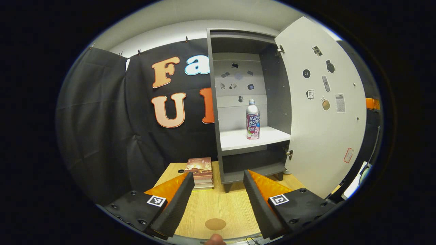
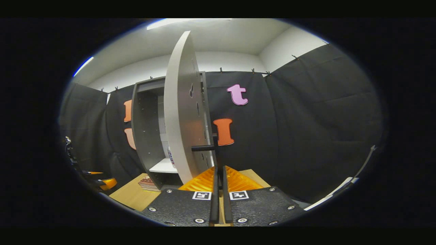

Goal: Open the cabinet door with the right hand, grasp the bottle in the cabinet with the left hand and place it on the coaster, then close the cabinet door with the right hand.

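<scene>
The grey cabinet (image 1: 214, 102) stands on the wooden table with its white door (image 1: 323, 112) swung wide open to the right. A silver bottle (image 1: 252, 119) with a pink and purple label stands upright on the white shelf (image 1: 238, 140). My left gripper (image 1: 218, 182) is open in front of the cabinet, well short of the bottle. A round brown coaster (image 1: 215, 224) lies on the table between its fingers. In the right gripper view the door (image 2: 180, 112) is seen edge-on, and my right gripper (image 2: 219, 168) is shut on its black handle (image 2: 207, 148).
A stack of books (image 1: 201, 172) lies on the table (image 1: 211, 204) just left of the cabinet's foot. Stickers dot the inside of the door and the cabinet's back panel. The left gripper (image 2: 102, 183) appears far off at the left of the right gripper view.
</scene>
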